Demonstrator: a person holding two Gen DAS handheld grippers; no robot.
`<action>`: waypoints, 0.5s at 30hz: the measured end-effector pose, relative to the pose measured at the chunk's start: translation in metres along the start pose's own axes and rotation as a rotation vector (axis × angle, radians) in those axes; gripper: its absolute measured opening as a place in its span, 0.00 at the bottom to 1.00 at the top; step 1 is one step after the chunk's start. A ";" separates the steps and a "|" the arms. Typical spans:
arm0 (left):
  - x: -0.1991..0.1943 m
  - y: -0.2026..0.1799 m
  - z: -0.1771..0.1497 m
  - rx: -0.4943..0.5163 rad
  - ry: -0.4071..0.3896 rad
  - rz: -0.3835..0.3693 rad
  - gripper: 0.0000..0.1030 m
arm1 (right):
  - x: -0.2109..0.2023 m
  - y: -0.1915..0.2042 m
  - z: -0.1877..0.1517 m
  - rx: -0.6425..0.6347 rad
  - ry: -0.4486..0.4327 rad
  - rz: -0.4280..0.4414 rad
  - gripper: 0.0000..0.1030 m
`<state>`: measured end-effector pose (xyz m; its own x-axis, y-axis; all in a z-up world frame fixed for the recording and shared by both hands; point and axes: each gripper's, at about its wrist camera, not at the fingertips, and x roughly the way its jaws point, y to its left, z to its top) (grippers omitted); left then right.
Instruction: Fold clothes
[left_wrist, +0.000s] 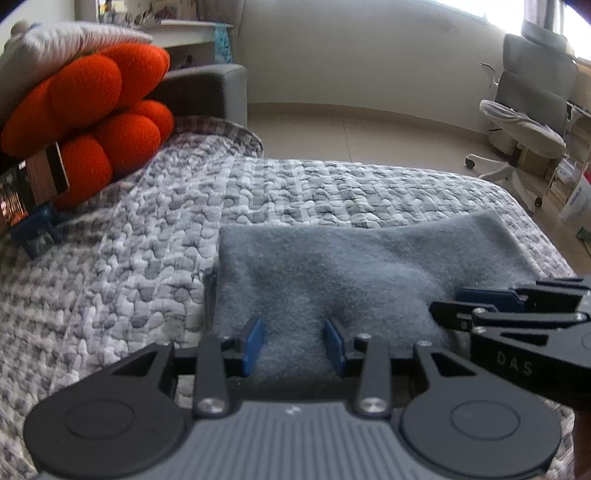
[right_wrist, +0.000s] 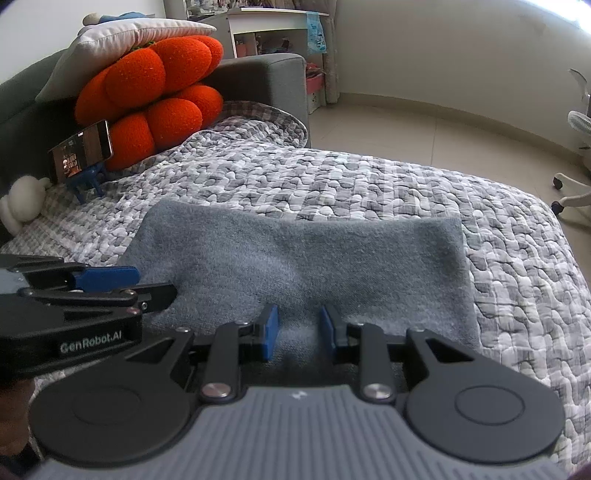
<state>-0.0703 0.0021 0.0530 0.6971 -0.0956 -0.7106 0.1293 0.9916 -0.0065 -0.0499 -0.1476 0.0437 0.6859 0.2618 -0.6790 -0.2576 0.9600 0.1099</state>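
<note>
Now, step: a fold looks just laid down; both tools sit at the near edge of the cloth, so this reads as the pause between one fold and the next.
Cloth: grey fleecy garment (right_wrist: 303, 258), lying flat as a rough rectangle on the quilt (right_wrist: 369, 177) of the bed, long side running left to right, near edge under the tools.
Left hand-held gripper (left_wrist: 294, 345): released; blue pads stand apart over the cloth's left part with fleece visible between them, and nothing is pinched.
Right hand-held gripper (right_wrist: 298, 338): blue pads apart by a narrower gap, low over the near edge toward the right; whether a bit of fleece is caught between them I cannot tell.
Nearby: orange cushion (right_wrist: 155, 107) and a phone (right_wrist: 81, 151) on a stand at the head of the bed, well apart from the cloth.
Next move, as I judge it: each tool needs a firm pinch on one short end or on the near corners, then a lift and carry across to halve the rectangle.
Care: thick fleece may slip, so bite deep and keep the two sides level.
</note>
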 end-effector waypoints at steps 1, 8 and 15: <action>0.000 0.000 0.000 -0.003 0.001 -0.001 0.39 | -0.001 0.000 0.000 0.002 -0.003 0.001 0.30; 0.000 0.000 0.000 -0.002 0.002 -0.002 0.39 | -0.008 -0.002 0.002 0.004 -0.040 -0.005 0.30; 0.001 0.002 0.001 -0.002 0.002 -0.003 0.41 | -0.002 -0.002 0.002 -0.006 -0.020 -0.023 0.30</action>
<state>-0.0686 0.0041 0.0523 0.6950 -0.0983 -0.7123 0.1303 0.9914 -0.0097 -0.0493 -0.1503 0.0465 0.7052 0.2413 -0.6666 -0.2451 0.9653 0.0901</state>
